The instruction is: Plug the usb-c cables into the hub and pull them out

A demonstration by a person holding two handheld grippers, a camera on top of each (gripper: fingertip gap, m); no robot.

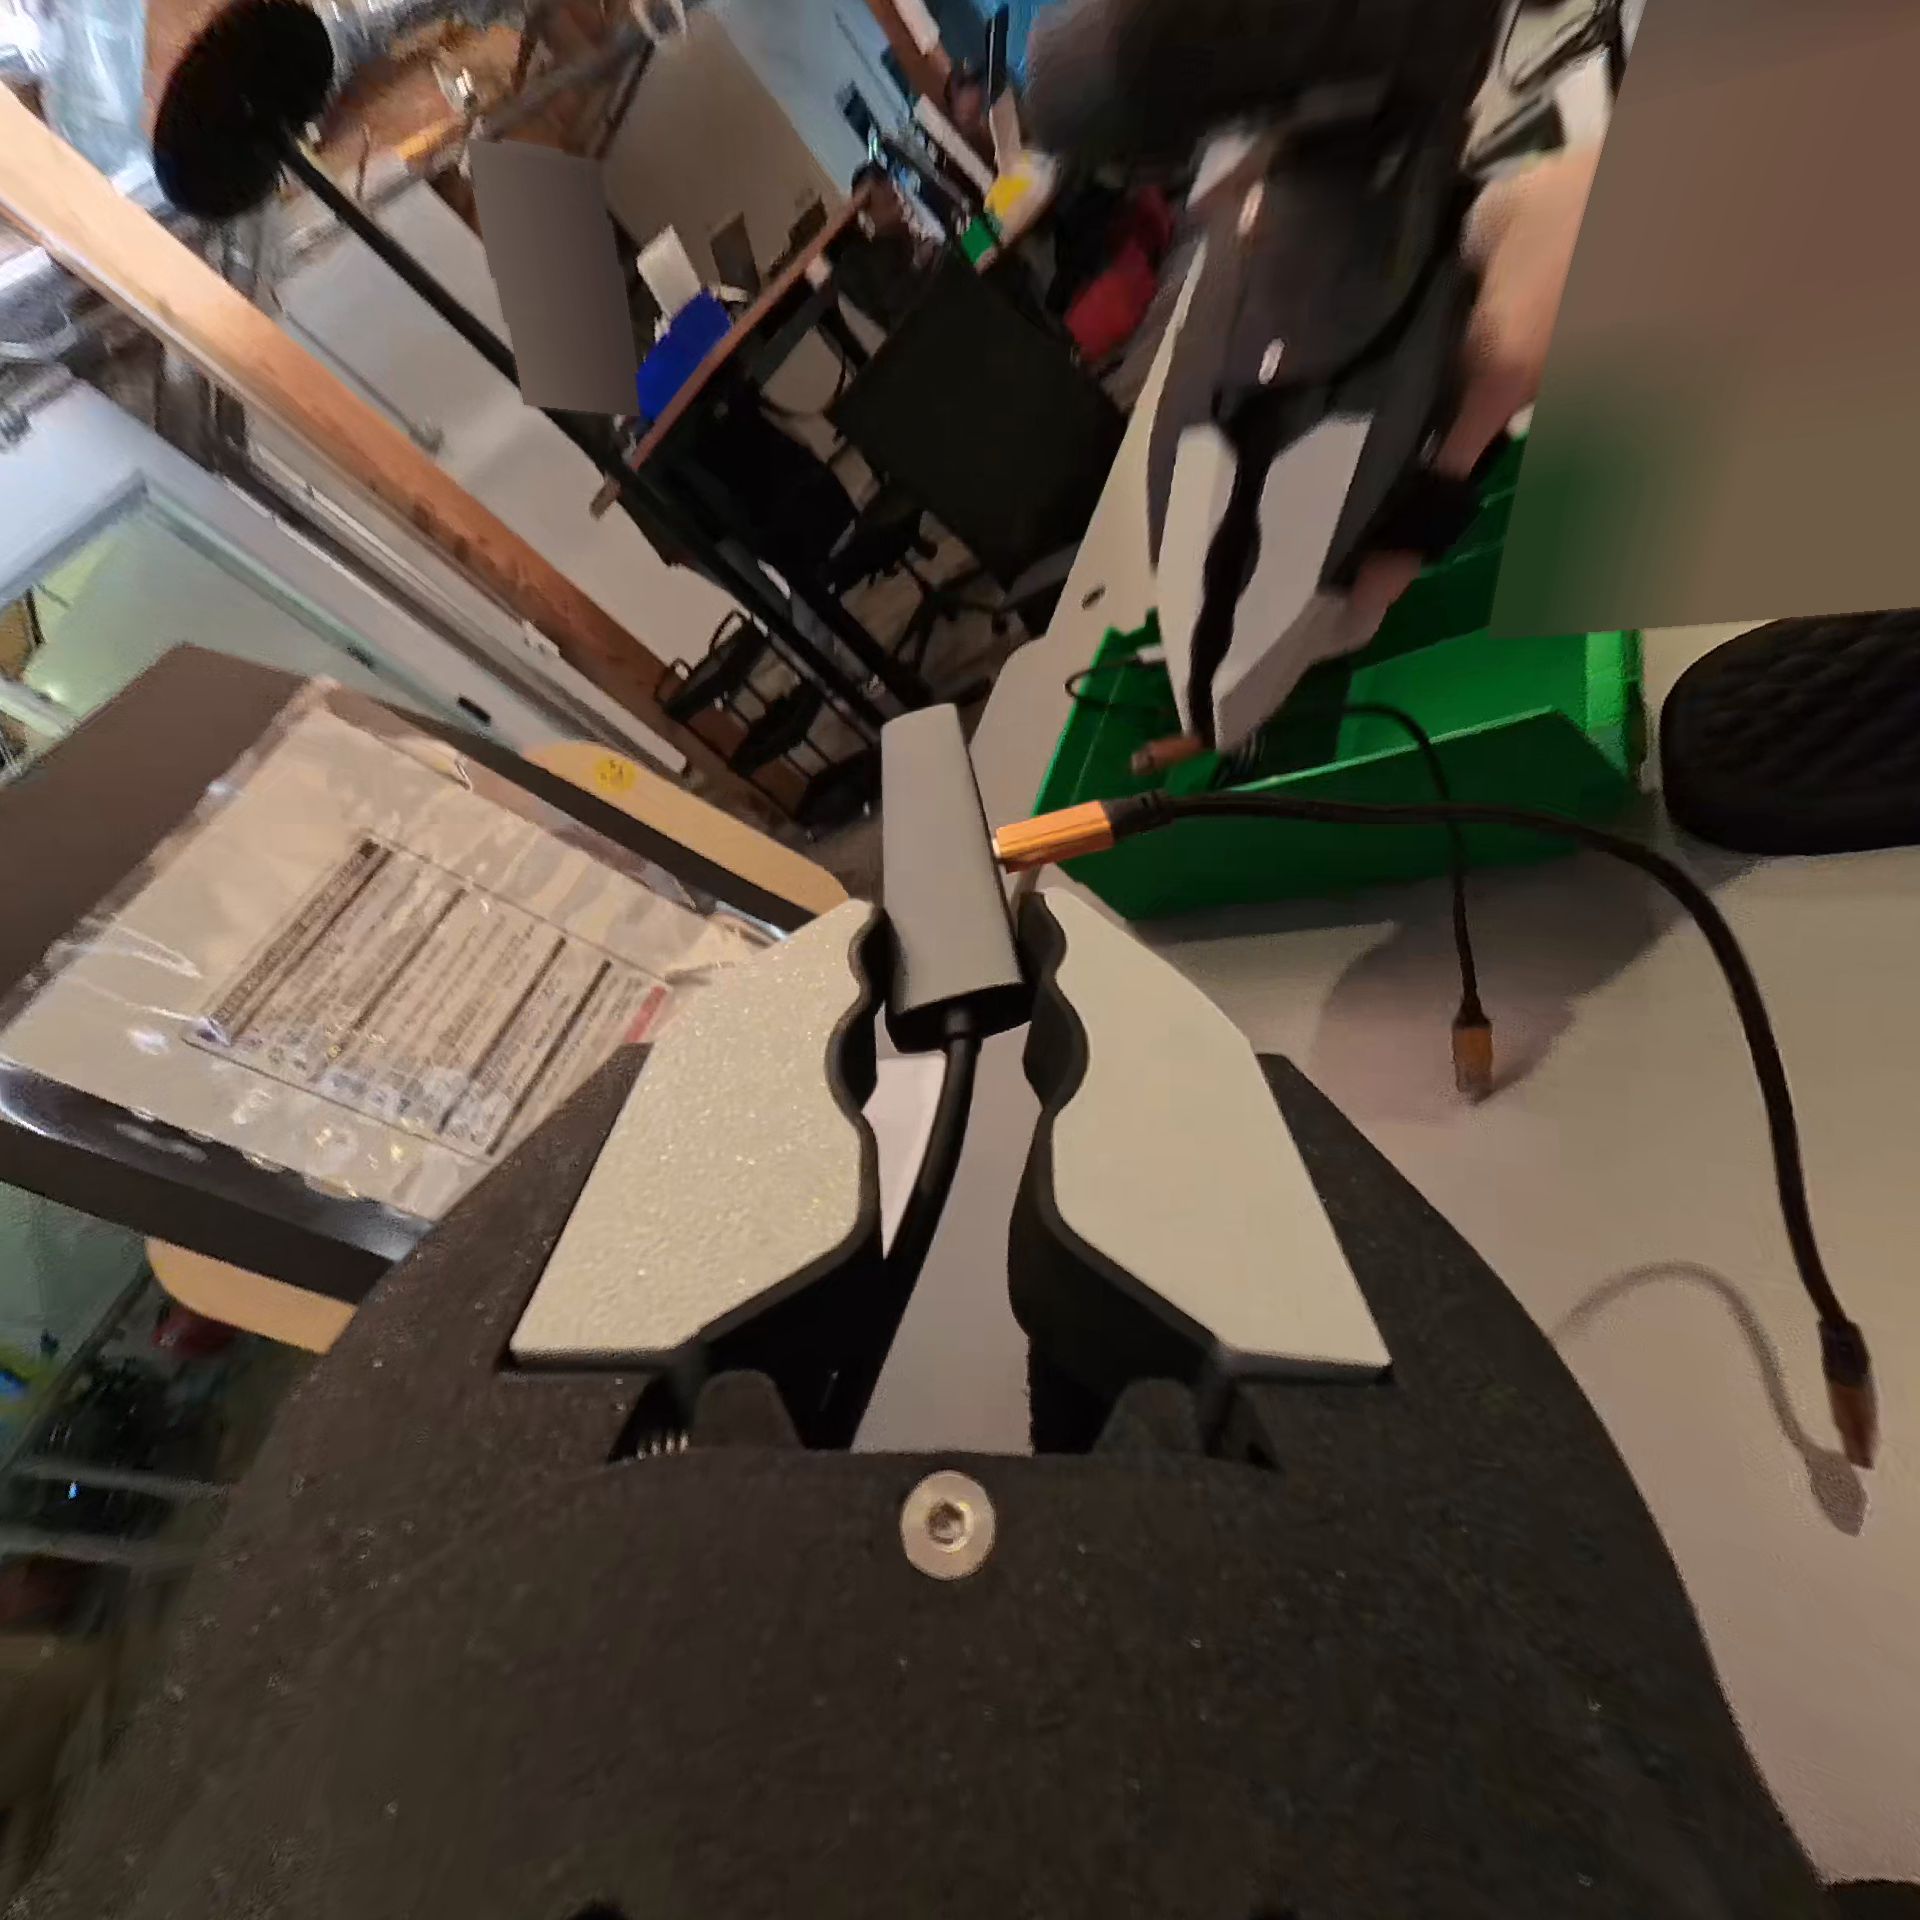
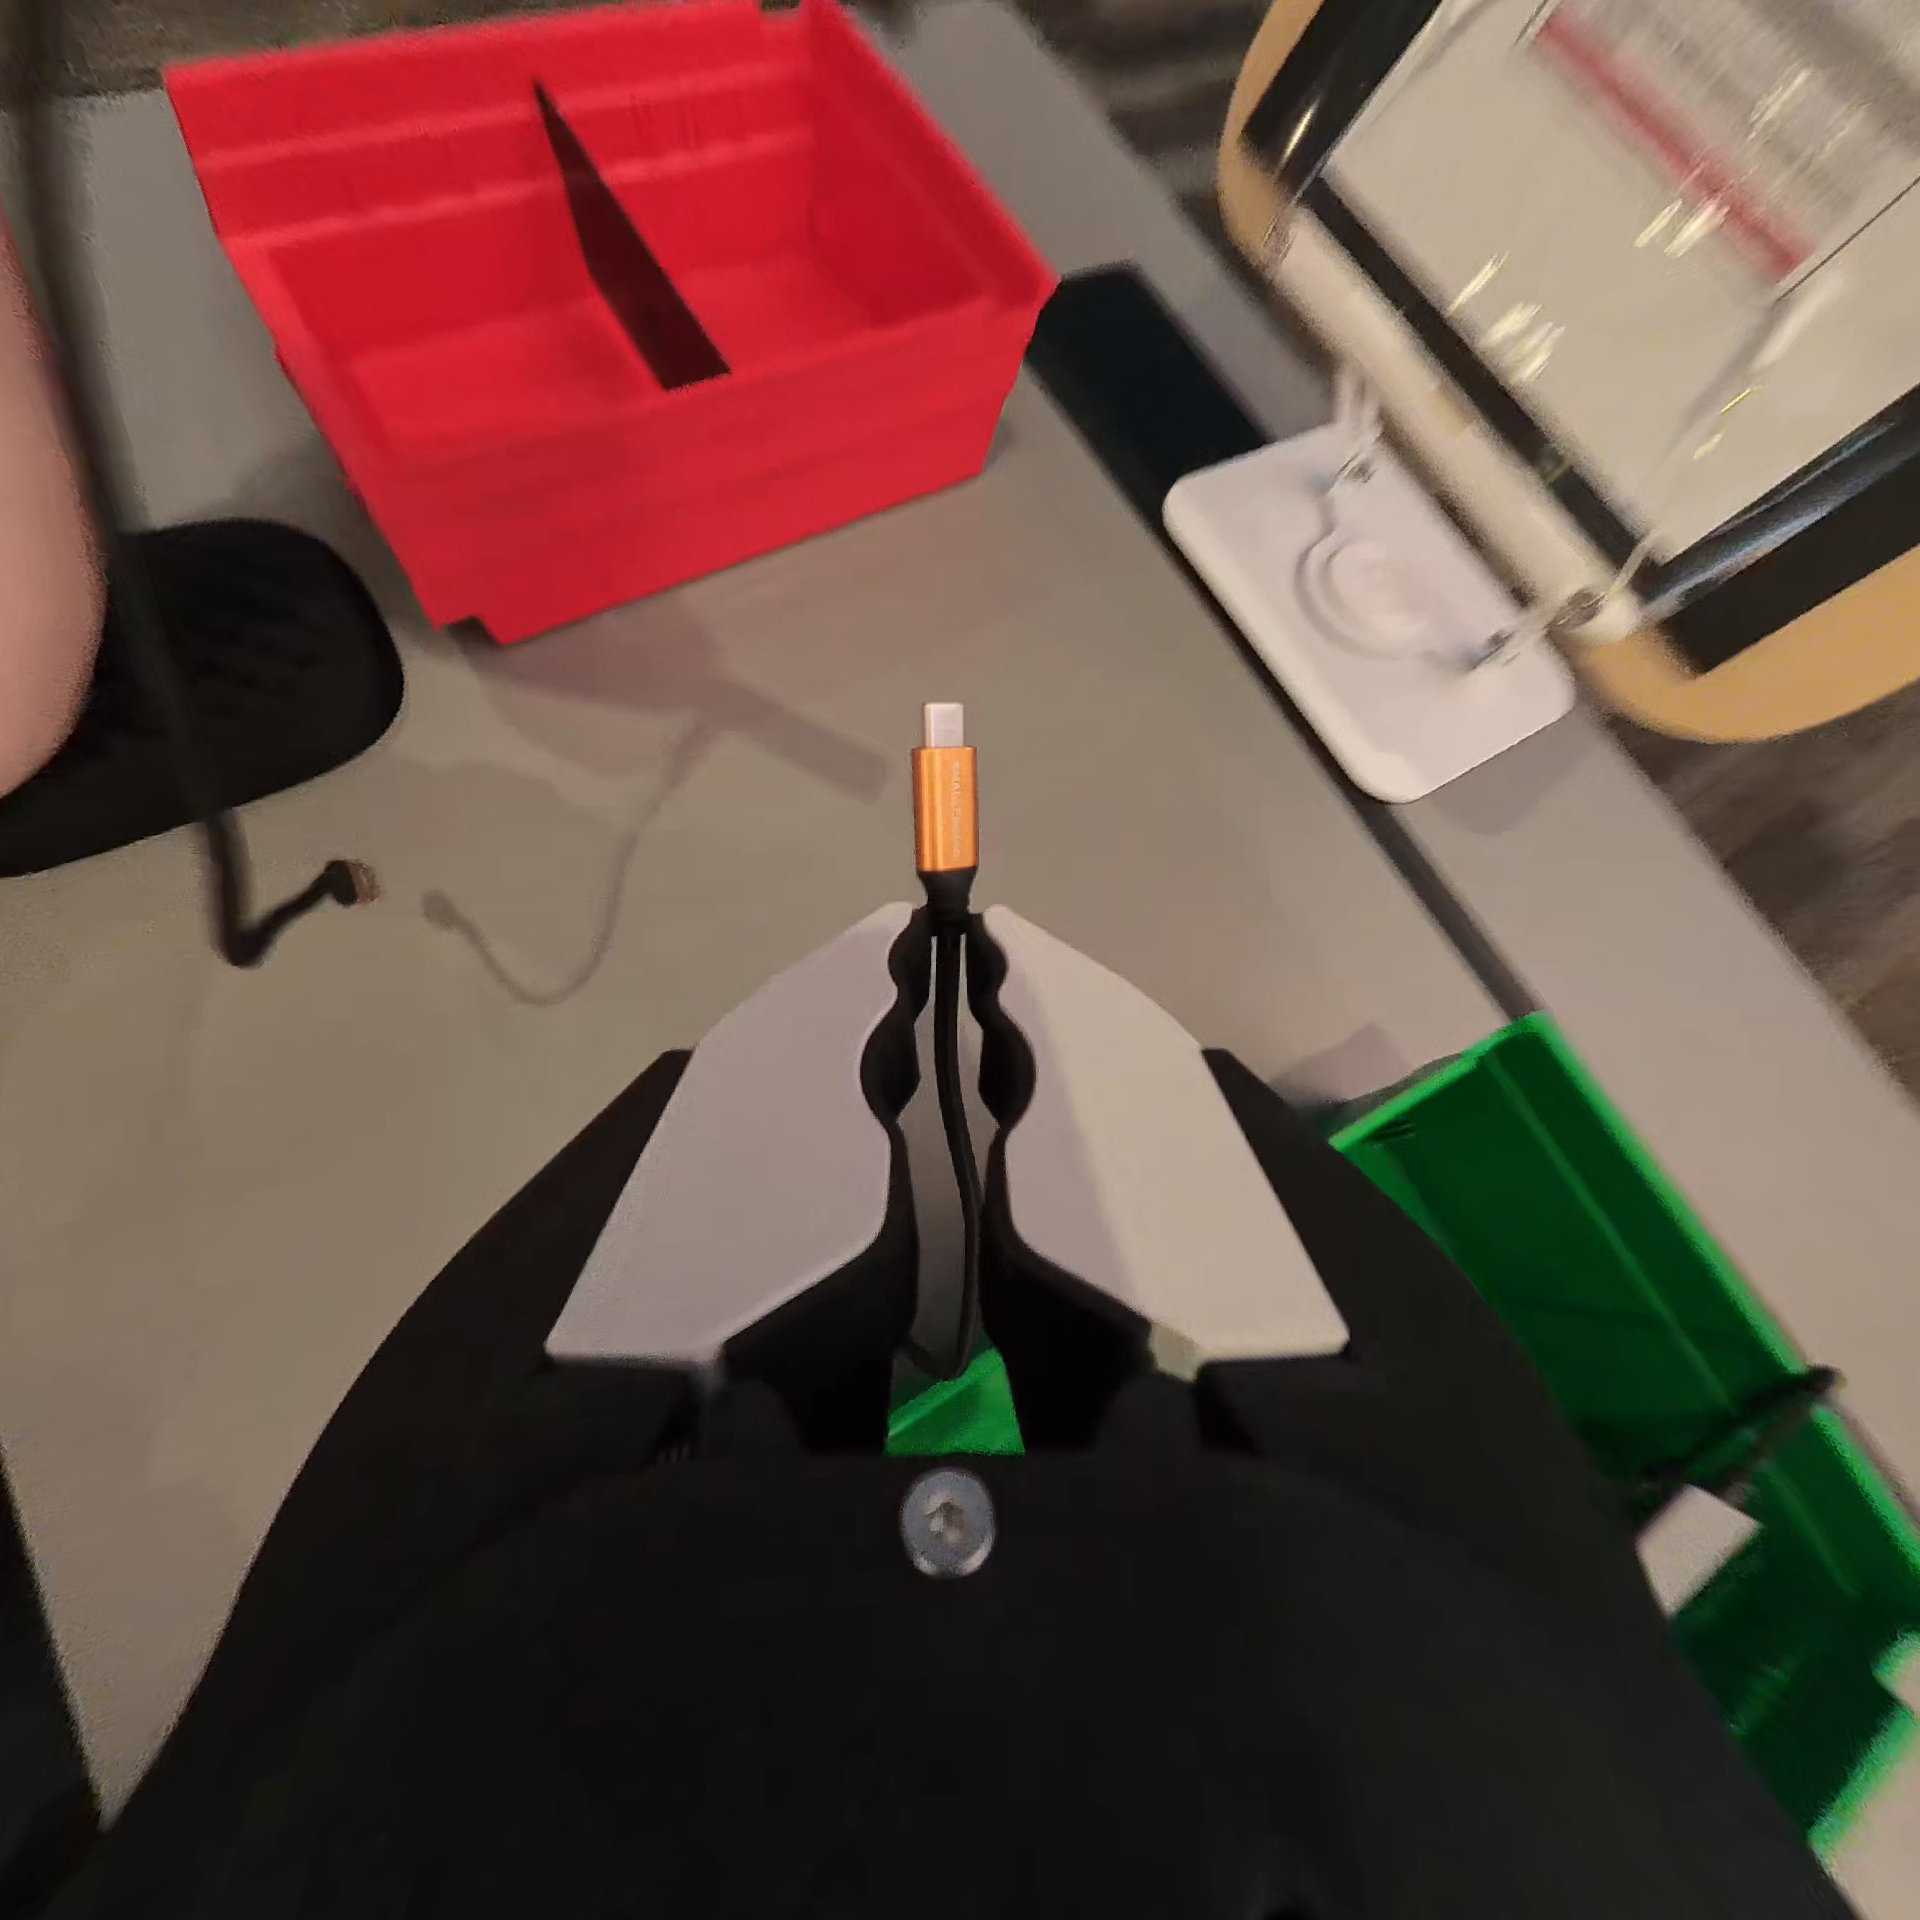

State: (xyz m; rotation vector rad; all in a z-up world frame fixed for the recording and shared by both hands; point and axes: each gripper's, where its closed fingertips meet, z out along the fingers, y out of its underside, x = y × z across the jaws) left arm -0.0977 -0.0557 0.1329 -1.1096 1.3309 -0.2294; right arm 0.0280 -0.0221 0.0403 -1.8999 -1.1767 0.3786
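In the left wrist view my left gripper (image 1: 951,920) is shut on a dark grey hub (image 1: 940,831) and holds it above the table, with the hub's own lead running back between the fingers. An orange-ended USB-C plug (image 1: 1055,834) sits in the hub's right side. Its black cable (image 1: 1621,883) arcs right, and its free end (image 1: 1849,1392) hangs. My right gripper (image 2: 948,914) is shut on a second black cable just behind its orange plug (image 2: 943,810), whose metal tip points forward. This gripper also shows in the left wrist view (image 1: 1205,727), above a green bin.
A red bin (image 2: 914,416) with a divider stands ahead on the grey table (image 2: 1143,831). A green bin (image 2: 1558,1247) is at the right, also seen in the left wrist view (image 1: 1351,821). A black padded rest (image 1: 1787,727), a white stand base (image 2: 1371,623) and a framed sheet (image 1: 364,987) are nearby. My right fingertips sit around 15 cm from my left ones.
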